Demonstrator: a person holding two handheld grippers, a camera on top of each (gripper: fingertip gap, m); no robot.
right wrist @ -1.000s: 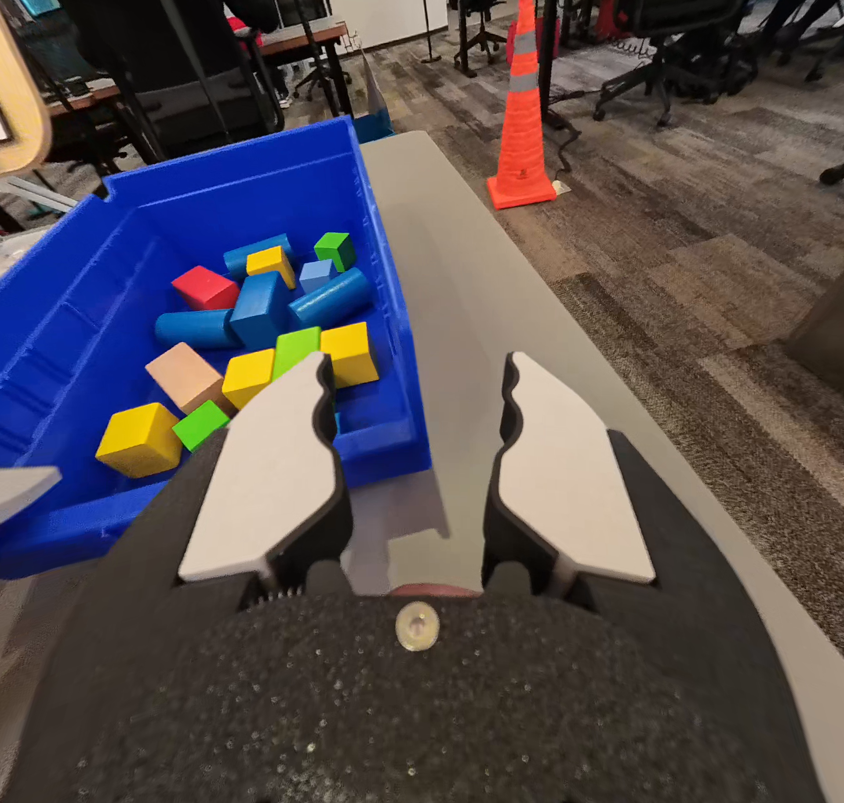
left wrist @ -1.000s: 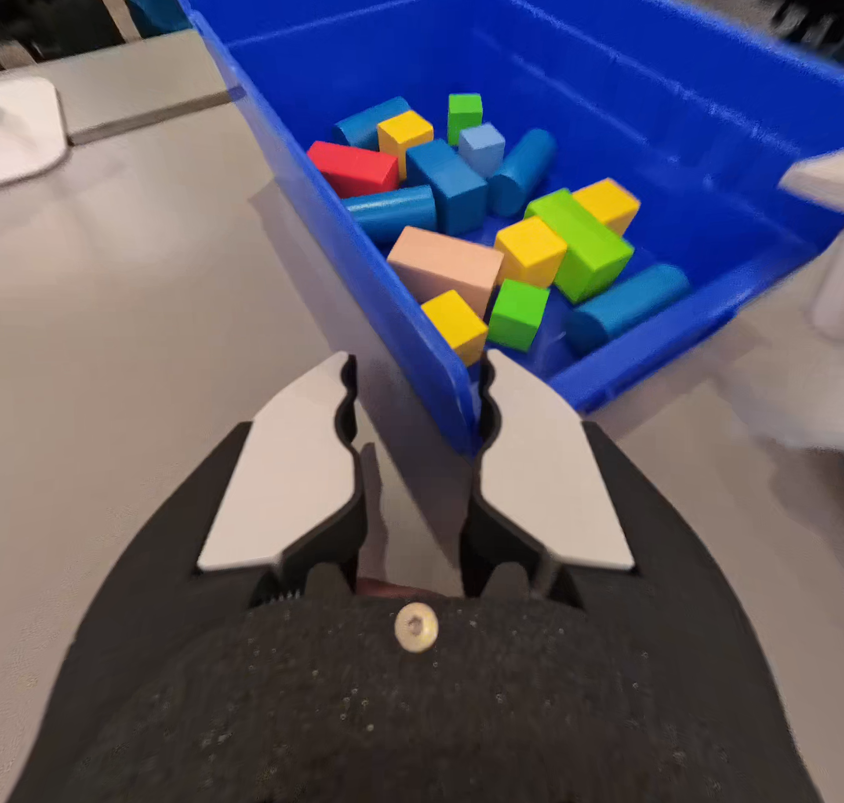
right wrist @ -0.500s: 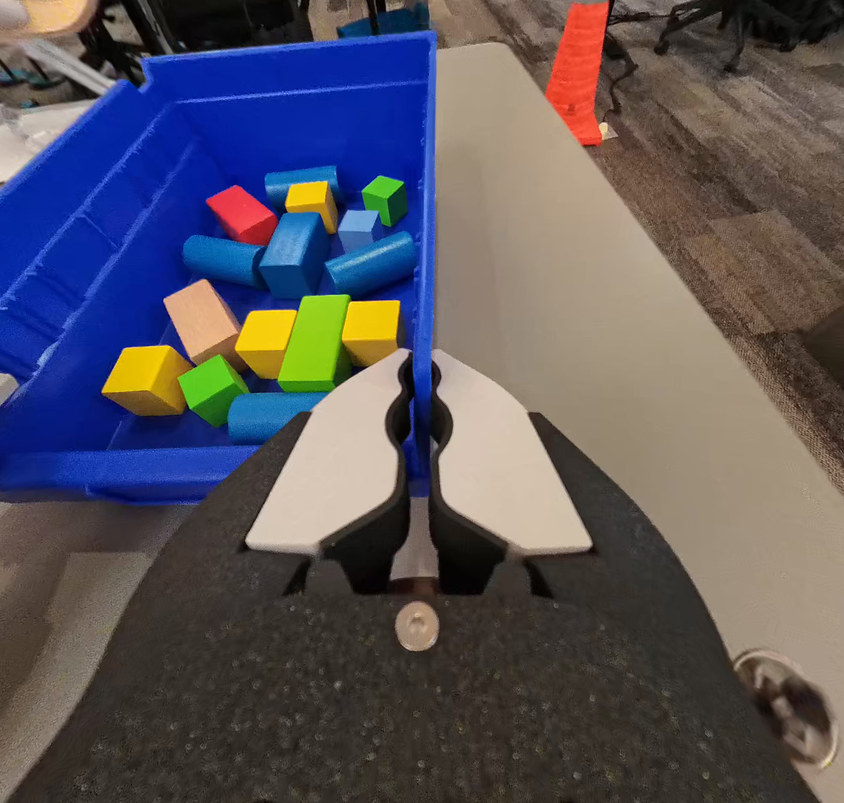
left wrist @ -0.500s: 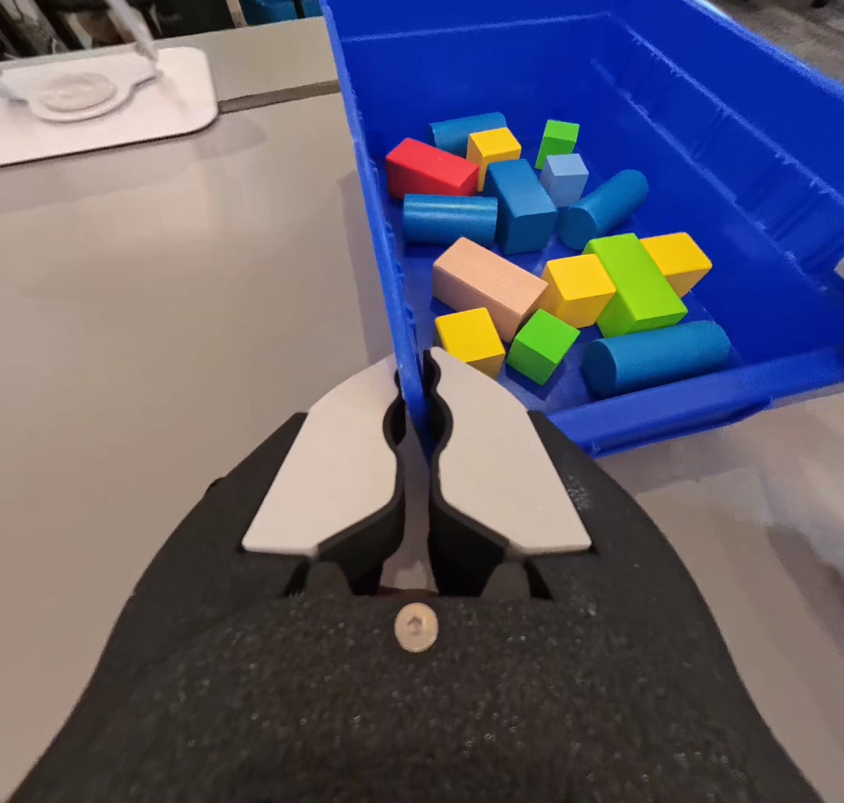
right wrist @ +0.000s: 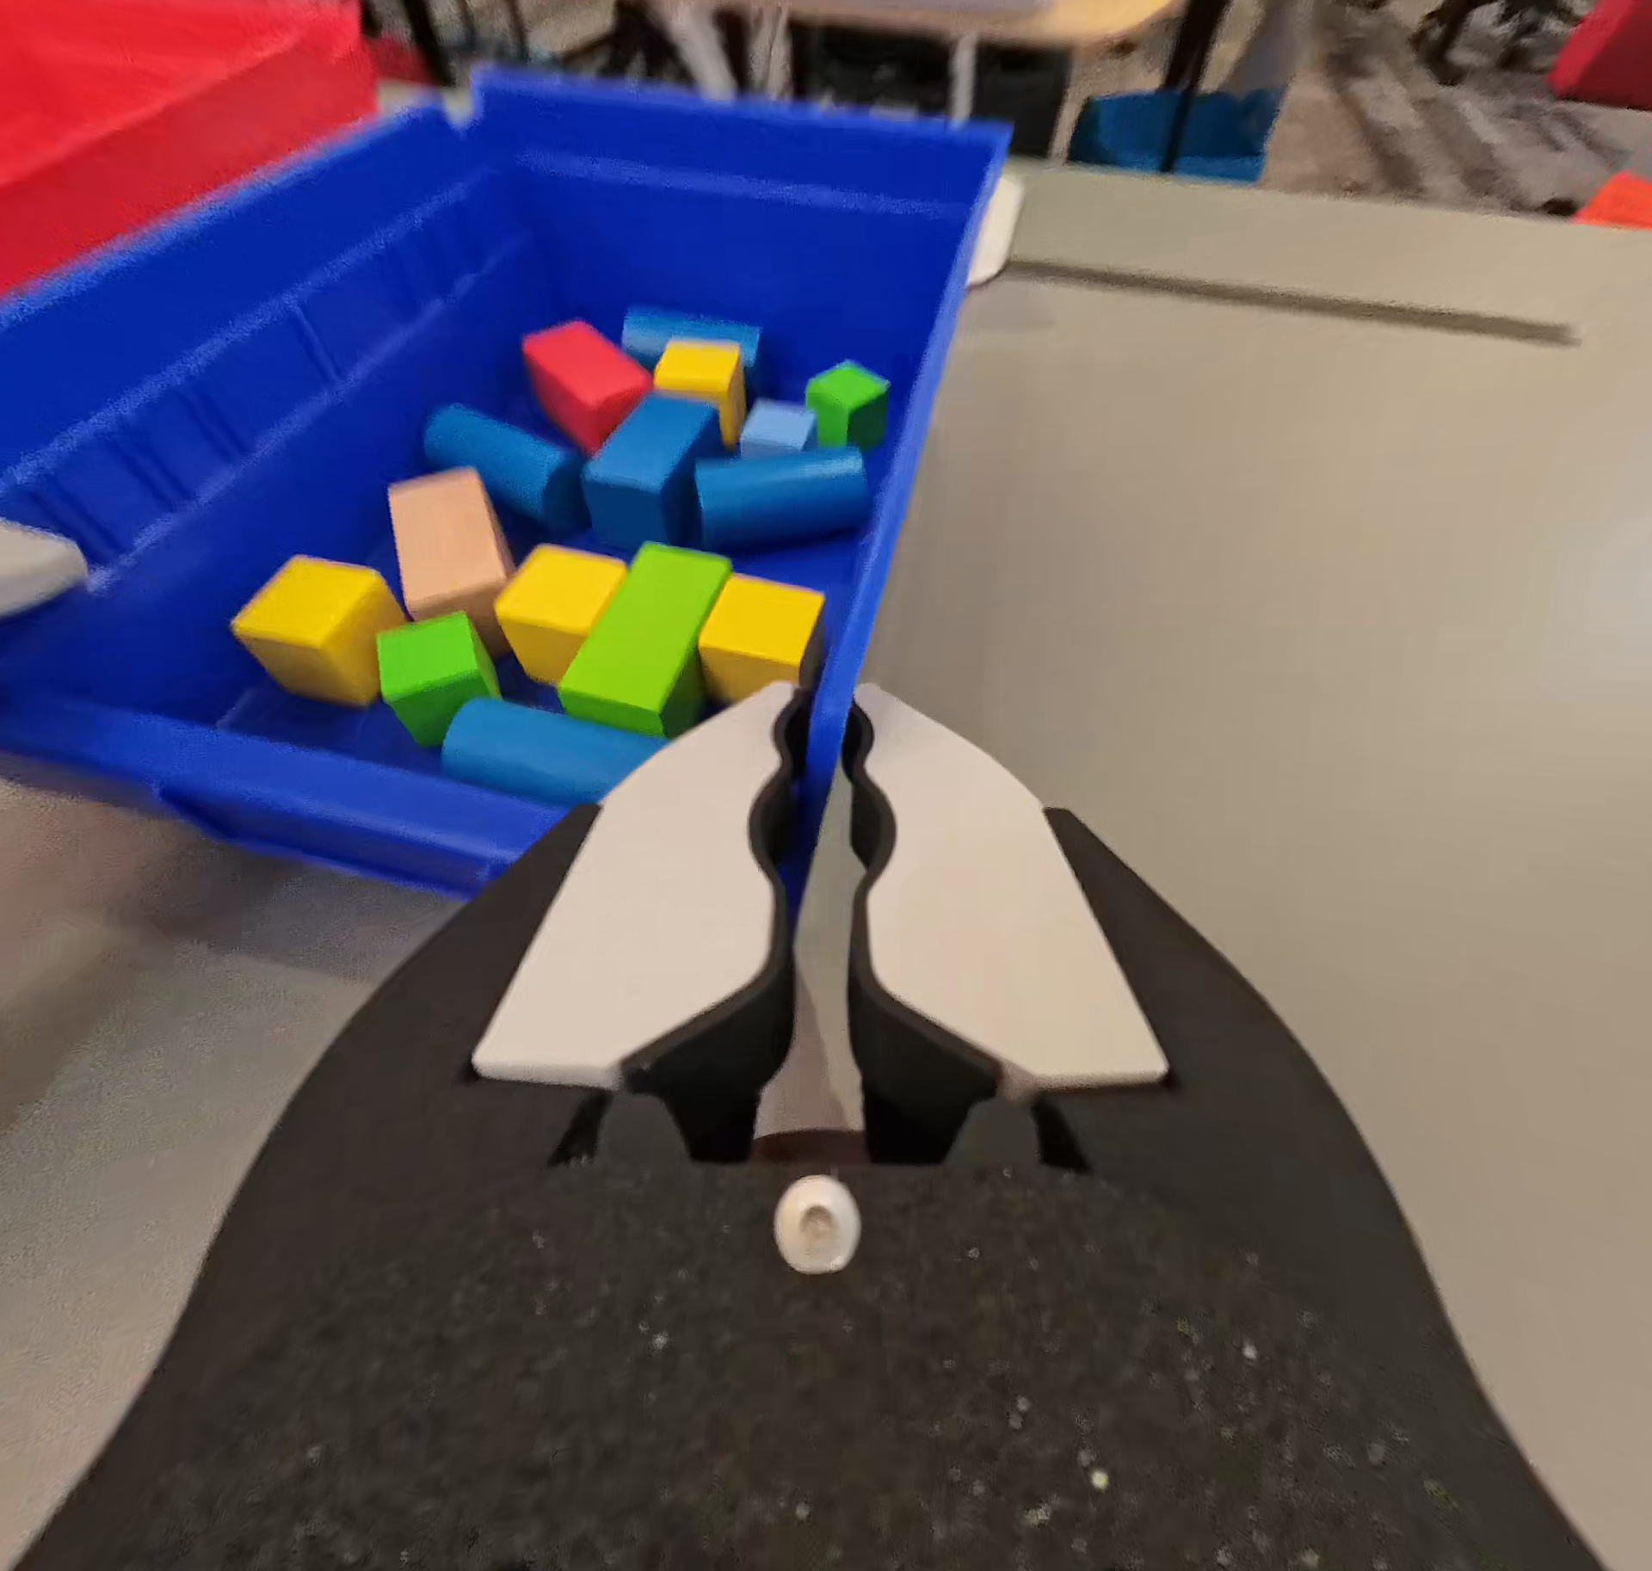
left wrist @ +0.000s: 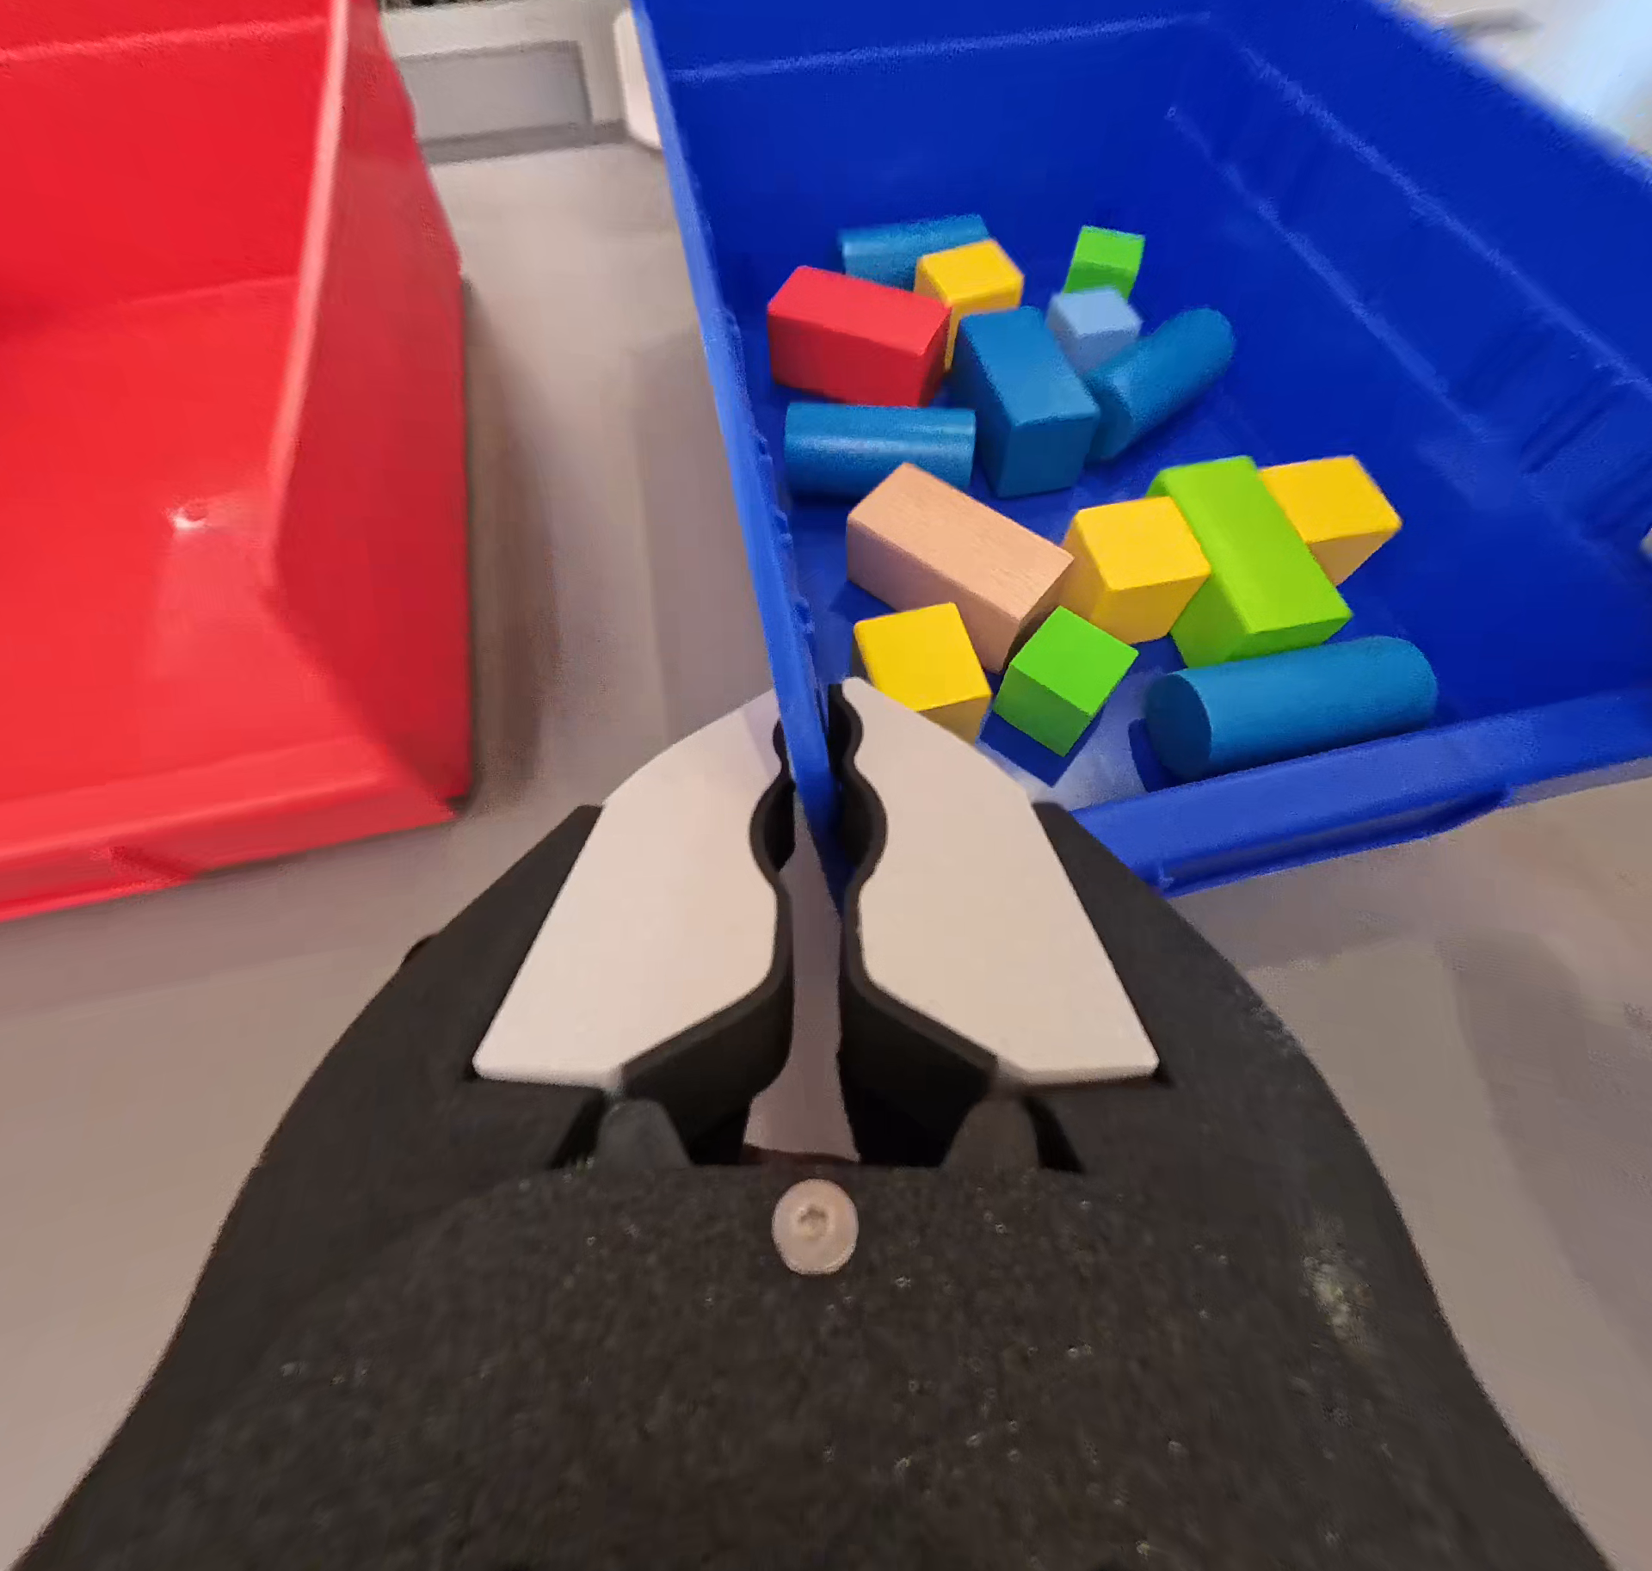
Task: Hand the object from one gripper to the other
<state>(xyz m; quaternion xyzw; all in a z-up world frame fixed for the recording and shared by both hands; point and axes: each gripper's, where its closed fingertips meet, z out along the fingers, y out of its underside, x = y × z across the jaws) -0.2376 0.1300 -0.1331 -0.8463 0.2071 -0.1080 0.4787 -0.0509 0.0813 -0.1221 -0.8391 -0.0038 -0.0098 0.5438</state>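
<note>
Left wrist view: the left gripper (left wrist: 813, 715) is clamped on the left side wall of the blue bin (left wrist: 1394, 214), its 2 fingers pinching the thin rim near the bin's front corner. A red bin (left wrist: 295, 455) sits at 9 to 10 o'clock on the grey table (left wrist: 590, 420), just beside the blue one with a strip of table between them; this view alone shows its inside, where no blocks are visible. Inside the blue bin lie coloured blocks: a red block (left wrist: 854, 346) at 12 o'clock, a tan block (left wrist: 956, 558), a long green block (left wrist: 1251, 558) across 2 yellow cubes toward 2 o'clock, and a blue cylinder (left wrist: 1292, 706) against the front wall.

Right wrist view: the right gripper (right wrist: 822, 710) is closed the same way on the bin's right side wall (right wrist: 903, 420), fingers either side of the rim. Only here a grey fingertip of the left gripper (right wrist: 36, 563) shows at 9 o'clock by the far wall. The red bin (right wrist: 170, 116) is a blurred edge at 10 o'clock. Bare table stretches from 1 to 4 o'clock, with other furniture beyond at 12. The same blocks show: red block (right wrist: 581, 379), tan block (right wrist: 447, 545), long green block (right wrist: 644, 639), blue cylinder (right wrist: 536, 750).
</note>
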